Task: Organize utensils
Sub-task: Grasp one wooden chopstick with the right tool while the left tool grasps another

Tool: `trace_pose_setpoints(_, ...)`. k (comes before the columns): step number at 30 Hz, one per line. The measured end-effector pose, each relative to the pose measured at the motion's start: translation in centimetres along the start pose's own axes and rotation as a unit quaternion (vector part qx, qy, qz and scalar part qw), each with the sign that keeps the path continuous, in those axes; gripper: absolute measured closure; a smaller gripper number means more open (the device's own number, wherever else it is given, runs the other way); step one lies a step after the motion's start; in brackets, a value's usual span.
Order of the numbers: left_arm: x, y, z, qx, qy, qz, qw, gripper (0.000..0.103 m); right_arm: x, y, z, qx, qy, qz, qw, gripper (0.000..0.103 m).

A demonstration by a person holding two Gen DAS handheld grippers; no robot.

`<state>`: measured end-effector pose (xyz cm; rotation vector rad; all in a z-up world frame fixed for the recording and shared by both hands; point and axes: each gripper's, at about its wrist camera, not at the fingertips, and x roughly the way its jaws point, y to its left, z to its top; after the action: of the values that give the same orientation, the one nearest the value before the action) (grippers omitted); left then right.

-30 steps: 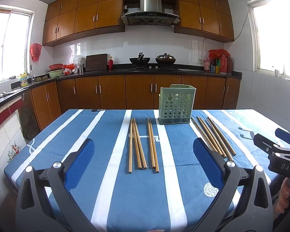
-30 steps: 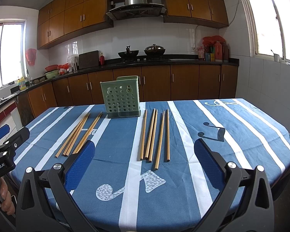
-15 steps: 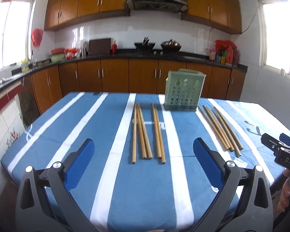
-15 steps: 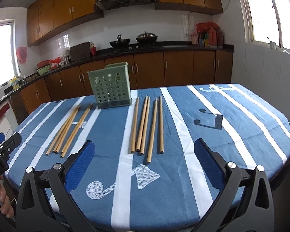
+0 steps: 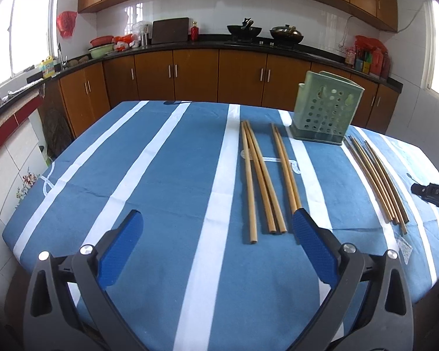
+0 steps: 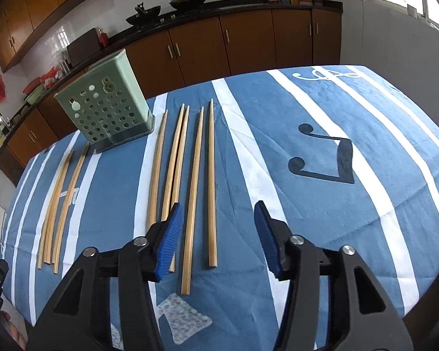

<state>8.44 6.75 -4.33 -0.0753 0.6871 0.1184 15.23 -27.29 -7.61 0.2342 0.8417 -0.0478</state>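
A: Where do the chopsticks lie?

B: All on the blue striped tablecloth [image 6: 365,134], and I take the green perforated holder [image 6: 105,115] as the landmark. In the right wrist view, a group of five chopsticks [image 6: 187,169] lies just to the right of the holder and runs from it toward the camera. A second bundle of chopsticks [image 6: 60,201] lies on the left of the holder, also pointing toward the camera. The holder stands upright at the far side of the cloth.

A: And the right gripper [image 6: 218,235]?

B: Its jaws are closing. The two chopsticks farthest from the holder lie between the blue pads, but the pads do not press on them.

A: What about the left gripper [image 5: 216,244]?

B: It stands wide, nothing held. In its own view it hovers over the near ends of the group that lies left of the holder [image 5: 325,115]. Its right pad [image 5: 313,248] covers the near end of a pair there.

A: Is the other hand visible?

B: Only at the right edge.
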Motion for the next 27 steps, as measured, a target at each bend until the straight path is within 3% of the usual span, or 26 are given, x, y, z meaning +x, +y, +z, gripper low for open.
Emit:
trace_pose_setpoints(1, 0.3, 0.2, 0.2, -0.002, 0.004, 0.002, 1.0000, 0.004, 0.8, 0.2, 0.1, -0.007, 0.011, -0.001, 1.000, 0.067)
trace_pose_setpoints(6, 1.8, 0.8, 1.0, 0.008, 0.020, 0.009, 0.9997, 0.005, 3.5, 0.5, 0.2, -0.022, 0.041, -0.007, 0.999, 0.074)
trace_pose_setpoints(12, 4.0, 0.3, 2.0, 0.027, 0.044, -0.012, 0.9986, 0.024, 3.9, 0.3, 0.2, -0.039, 0.030, -0.029, 0.998, 0.095)
trace_pose_setpoints(17, 6.5, -1.1, 3.0, 0.046, 0.073, -0.036, 0.9956, 0.042, 4.0, -1.6, 0.9, -0.001, 0.025, -0.040, 0.999, 0.095)
trace_pose_setpoints(19, 7.7, -1.7, 3.2, 0.053, 0.086, -0.048, 0.9937, 0.052, 4.1, -1.7, 1.0, -0.006, 0.024, -0.040, 0.999, 0.095)
trace_pose_setpoints(27, 10.9, -3.2, 3.1, 0.083, 0.129, -0.051, 0.9870, 0.073, 4.3, -1.7, 1.3, -0.017, 0.024, -0.038, 0.999, 0.095)
